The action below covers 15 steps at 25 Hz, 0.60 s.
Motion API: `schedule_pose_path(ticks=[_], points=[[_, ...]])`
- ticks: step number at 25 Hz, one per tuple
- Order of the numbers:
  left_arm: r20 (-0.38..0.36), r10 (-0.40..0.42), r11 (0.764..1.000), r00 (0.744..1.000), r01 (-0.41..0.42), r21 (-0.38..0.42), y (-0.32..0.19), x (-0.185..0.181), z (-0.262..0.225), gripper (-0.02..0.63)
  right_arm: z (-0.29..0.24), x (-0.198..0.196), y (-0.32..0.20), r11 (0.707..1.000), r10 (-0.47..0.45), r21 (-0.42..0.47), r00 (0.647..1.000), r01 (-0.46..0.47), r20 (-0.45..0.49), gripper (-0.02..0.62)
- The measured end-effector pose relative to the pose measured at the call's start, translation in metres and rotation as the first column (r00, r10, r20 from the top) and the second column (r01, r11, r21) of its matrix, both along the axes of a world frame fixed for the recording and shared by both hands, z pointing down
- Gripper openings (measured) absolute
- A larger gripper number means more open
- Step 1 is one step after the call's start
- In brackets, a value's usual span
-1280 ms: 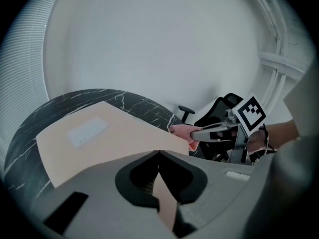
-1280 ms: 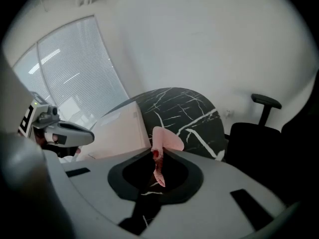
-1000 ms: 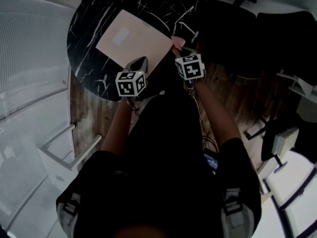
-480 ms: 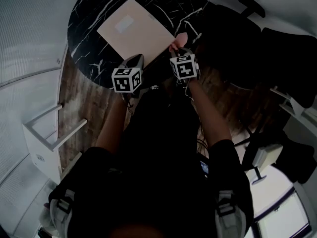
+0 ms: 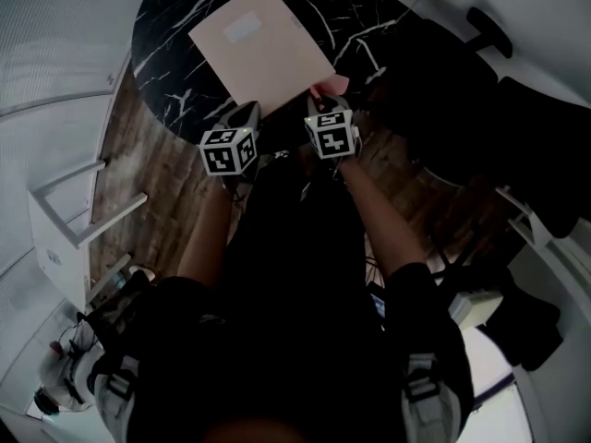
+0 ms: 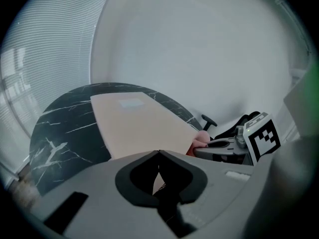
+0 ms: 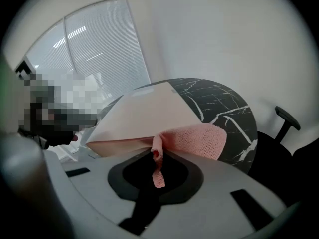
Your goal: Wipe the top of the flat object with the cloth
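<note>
Close in, right tongs [image 7: 157, 156] pinched on twisted tail of pink cloth [image 7: 199, 141], rest bunched at near corner of beige flat object [image 5: 263, 44]. Left tongs [image 6: 158, 156] closed, empty. Beyond, black marbled table [image 5: 166, 35], far rim cut off in head view.

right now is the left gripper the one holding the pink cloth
No, the pink cloth is pinched in the right gripper, while the left gripper has its jaws together with no cloth between them.
</note>
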<state>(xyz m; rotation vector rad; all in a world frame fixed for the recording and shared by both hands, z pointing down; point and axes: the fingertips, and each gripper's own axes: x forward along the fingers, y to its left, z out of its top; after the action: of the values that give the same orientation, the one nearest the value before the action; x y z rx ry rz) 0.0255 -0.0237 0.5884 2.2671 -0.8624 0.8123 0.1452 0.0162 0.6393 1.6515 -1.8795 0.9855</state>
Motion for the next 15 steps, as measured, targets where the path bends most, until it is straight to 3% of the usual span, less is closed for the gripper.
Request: schedule_pose_path(ticks=[15], points=[[-0.001,-0.194,0.981,0.981,0.194,0.006,0.002,-0.060,0.002,0.000,0.015,-0.079,0.006,0.979,-0.200,-0.028,0.979,0.201,0.034,0.017]])
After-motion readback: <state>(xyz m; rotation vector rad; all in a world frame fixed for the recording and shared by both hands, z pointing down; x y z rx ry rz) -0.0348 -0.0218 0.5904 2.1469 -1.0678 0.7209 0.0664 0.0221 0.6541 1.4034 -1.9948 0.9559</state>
